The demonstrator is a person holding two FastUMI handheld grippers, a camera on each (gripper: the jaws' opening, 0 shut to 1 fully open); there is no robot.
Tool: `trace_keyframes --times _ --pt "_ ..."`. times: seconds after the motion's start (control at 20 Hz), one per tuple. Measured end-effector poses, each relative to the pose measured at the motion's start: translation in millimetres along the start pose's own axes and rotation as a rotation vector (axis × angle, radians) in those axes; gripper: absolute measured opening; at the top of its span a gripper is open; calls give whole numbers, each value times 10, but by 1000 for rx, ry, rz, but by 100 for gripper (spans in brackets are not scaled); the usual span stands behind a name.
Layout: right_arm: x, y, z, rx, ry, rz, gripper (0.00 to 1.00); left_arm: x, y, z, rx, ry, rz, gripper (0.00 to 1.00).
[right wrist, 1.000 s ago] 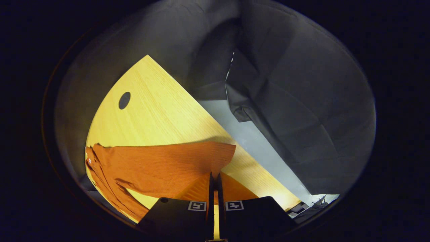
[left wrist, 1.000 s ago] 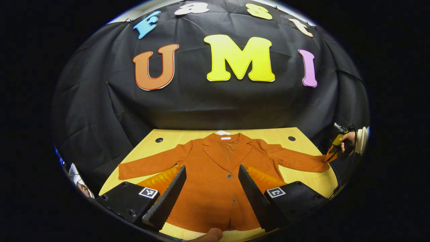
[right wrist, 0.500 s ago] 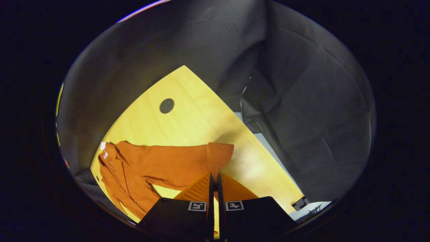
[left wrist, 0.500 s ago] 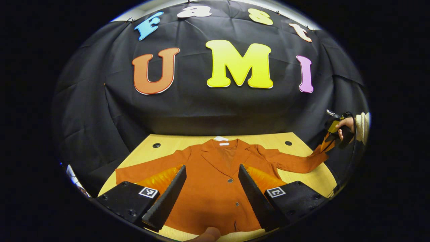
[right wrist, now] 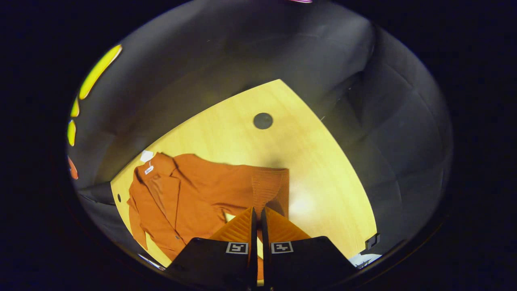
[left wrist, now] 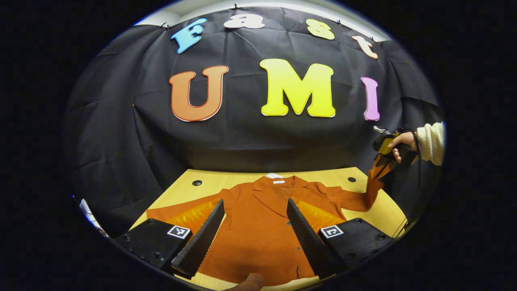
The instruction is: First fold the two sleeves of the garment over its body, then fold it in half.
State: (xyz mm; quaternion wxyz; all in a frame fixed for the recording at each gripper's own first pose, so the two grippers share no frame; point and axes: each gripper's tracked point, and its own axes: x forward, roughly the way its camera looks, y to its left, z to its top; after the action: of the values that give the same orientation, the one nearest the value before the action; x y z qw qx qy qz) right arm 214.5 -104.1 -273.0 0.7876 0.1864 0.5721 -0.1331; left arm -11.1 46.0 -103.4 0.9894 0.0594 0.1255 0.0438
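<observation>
Progress is early: the orange garment [left wrist: 258, 234] lies face up on the worktop [right wrist: 242, 133], its left sleeve [left wrist: 181, 208] spread flat and no fold finished. The right gripper [right wrist: 257, 214], fingers pressed together on the right sleeve's cuff [right wrist: 270, 188], holds it lifted above the worktop. The left gripper [left wrist: 254, 234] hovers spread over the body, holding nothing. Both sleeve folds and the halving remain.

Rust-orange jacket [left wrist: 258, 226] flat on wooden table [left wrist: 387, 210], front up. Left gripper [left wrist: 254, 234] hovers above it, jaws wide apart. Right gripper [left wrist: 381, 163] lifts far sleeve cuff [left wrist: 373, 184] off table.
</observation>
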Motion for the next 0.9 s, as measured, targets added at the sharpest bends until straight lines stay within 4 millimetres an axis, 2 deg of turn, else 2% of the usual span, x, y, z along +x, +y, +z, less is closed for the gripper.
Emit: trace_keyframes --times 0.4,0.65,0.9 --pt "-42 1295 -312 -170 16 40 6 -144 247 -105 -15 -2 -34 100" --pt "36 2140 -644 -286 34 62 6 -202 463 -119 -3 -15 -42 100" --pt "144 2860 -1035 -384 62 86 6 -215 597 -161 -14 -7 -67 100"
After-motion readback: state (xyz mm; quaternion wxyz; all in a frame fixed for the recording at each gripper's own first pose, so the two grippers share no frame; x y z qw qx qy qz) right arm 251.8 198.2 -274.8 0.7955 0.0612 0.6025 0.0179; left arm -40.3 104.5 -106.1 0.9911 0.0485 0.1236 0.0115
